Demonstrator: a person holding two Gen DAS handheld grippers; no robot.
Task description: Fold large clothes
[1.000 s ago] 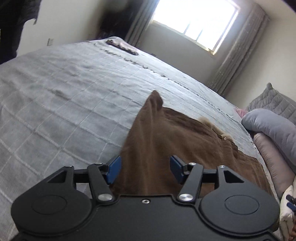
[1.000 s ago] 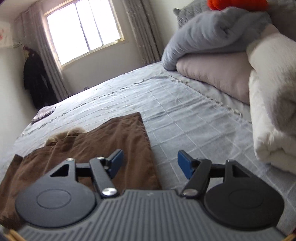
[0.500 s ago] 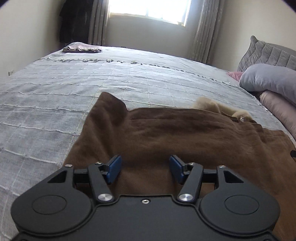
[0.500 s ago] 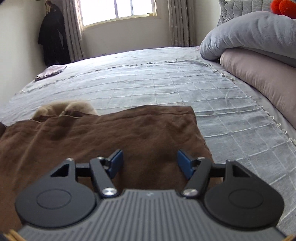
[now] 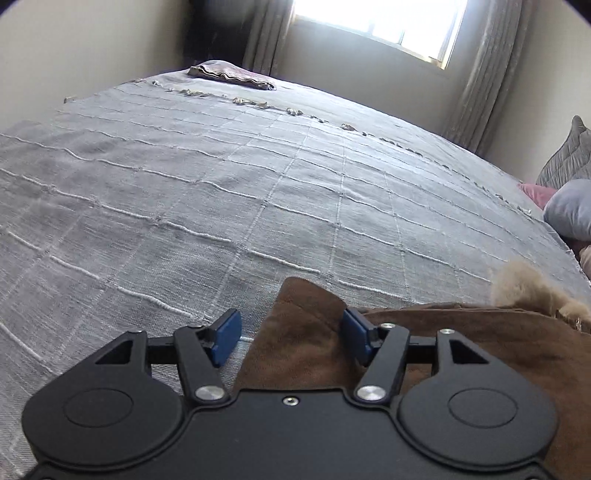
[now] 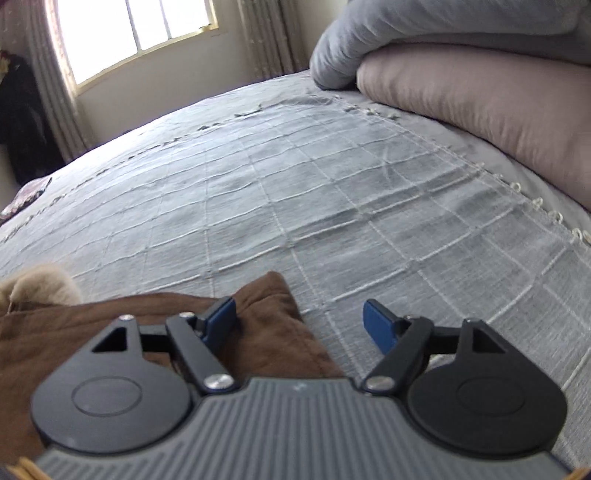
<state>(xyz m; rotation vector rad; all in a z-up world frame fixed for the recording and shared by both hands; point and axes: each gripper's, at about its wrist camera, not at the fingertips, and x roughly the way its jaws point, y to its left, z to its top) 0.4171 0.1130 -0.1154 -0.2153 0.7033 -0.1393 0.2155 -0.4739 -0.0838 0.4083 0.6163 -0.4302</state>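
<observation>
A brown garment (image 5: 461, 354) with a tan fur collar (image 5: 528, 288) lies flat on the grey bedspread (image 5: 221, 184). Its far left corner (image 5: 306, 306) pokes up between the blue pads of my left gripper (image 5: 291, 332). The jaws are opening a little and neither pad presses the cloth. In the right wrist view the same brown garment (image 6: 74, 332) ends in a far right corner (image 6: 269, 299). That corner sits inside my right gripper (image 6: 299, 321), close to the left pad. Those jaws are opening wide and grip nothing. The fur collar (image 6: 40, 284) shows at the left.
Stacked bedding, a pinkish pillow (image 6: 480, 96) under a grey duvet (image 6: 406, 33), lines the right side of the bed. A folded patterned cloth (image 5: 229, 75) lies at the far corner. A dark coat (image 6: 22, 122) hangs by the curtained window.
Both grippers have moved forward and down across the garment to its far edge. A far corner now sits between each pair of jaws. The right jaws stand wider.
</observation>
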